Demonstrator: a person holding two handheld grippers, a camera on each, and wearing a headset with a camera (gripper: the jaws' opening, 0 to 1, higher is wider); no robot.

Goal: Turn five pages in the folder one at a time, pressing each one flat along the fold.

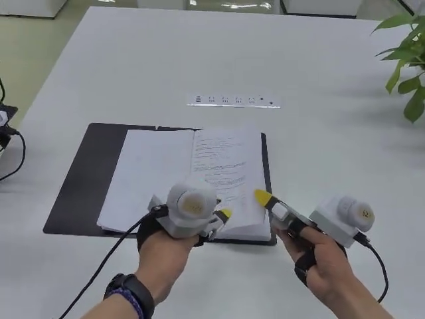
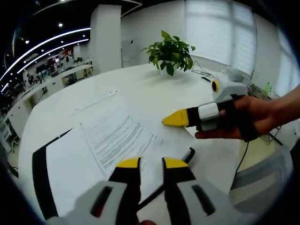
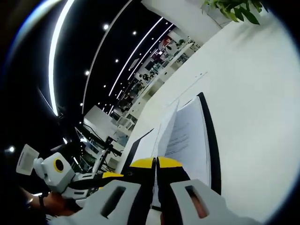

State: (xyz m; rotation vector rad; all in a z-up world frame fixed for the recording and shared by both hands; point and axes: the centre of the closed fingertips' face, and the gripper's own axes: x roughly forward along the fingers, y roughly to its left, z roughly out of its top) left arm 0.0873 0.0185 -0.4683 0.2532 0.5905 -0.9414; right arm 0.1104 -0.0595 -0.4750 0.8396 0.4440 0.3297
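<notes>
The folder [image 1: 78, 193] lies open on the white bench [image 1: 319, 60], just below the middle of the head view, its dark cover showing along the left and right edges. A blank left page [image 1: 153, 173] and a printed right page [image 1: 226, 166] lie on it. The left hand-held gripper [image 1: 224, 214] sits at the folder's lower edge, near the fold. In its own view its yellow-tipped jaws [image 2: 151, 163] stand a narrow gap apart over the printed sheet, gripping nothing. The right hand-held gripper [image 1: 263, 197] is at the lower right of the right page, its yellow tip by the page's outer edge. In the right gripper view its jaws [image 3: 156, 163] are pressed together, and it cannot be told whether paper lies between them. A socket strip [image 1: 232, 101] is set into the bench above the folder, and a green plant [image 1: 408, 60] stands at the upper right.
</notes>
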